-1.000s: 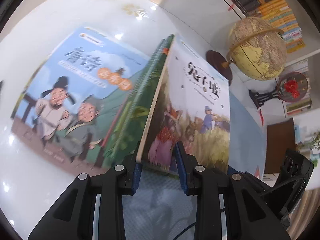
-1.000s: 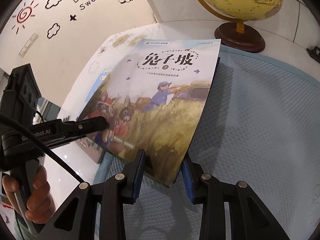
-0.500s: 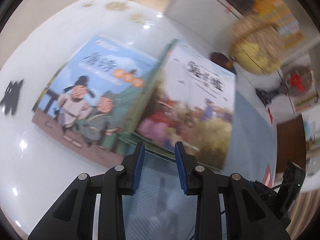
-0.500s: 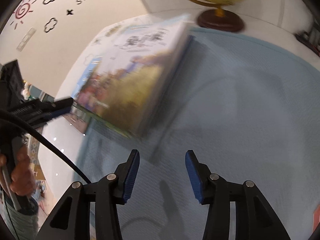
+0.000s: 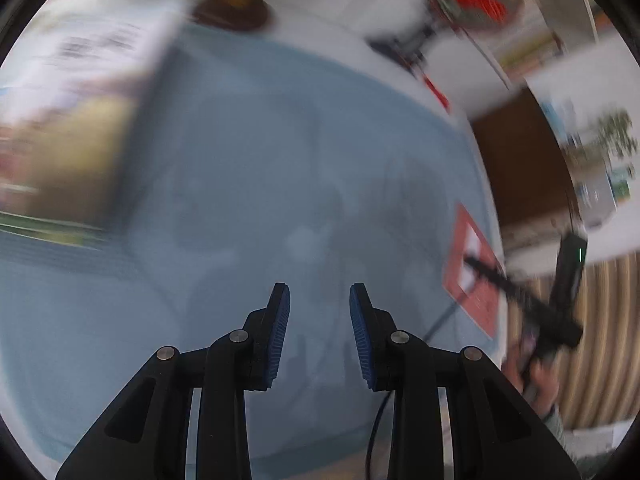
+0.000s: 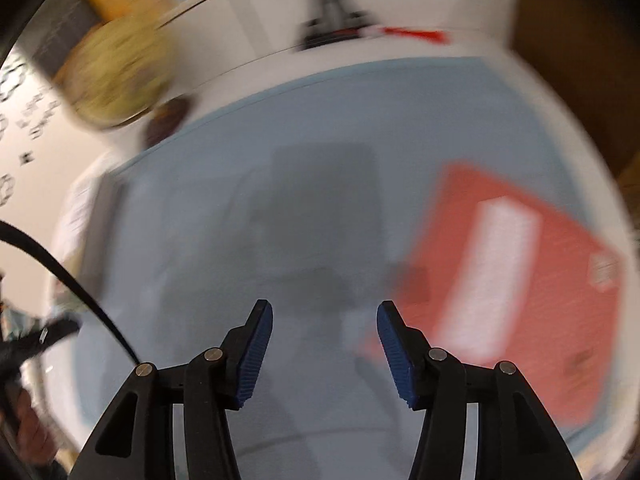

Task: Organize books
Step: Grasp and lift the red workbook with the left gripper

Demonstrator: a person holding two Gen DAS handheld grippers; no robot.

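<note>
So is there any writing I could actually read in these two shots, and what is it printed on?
Nothing can be read; both views are smeared by motion.
Picture book: dark title marks on its white top, too blurred.
Red book: a white panel and a small mark near its right edge, too blurred.
Wall: black decal shapes, unreadable.
Shelf: coloured book spines, no legible print.

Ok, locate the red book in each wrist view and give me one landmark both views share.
Left wrist: the red book lies at the right, on the blue mat, partly crossed by the other gripper's dark body.
Right wrist: the red book fills the right side, right of the open right gripper.
Shared landmark: the globe's dark round base, top left in both.
</note>
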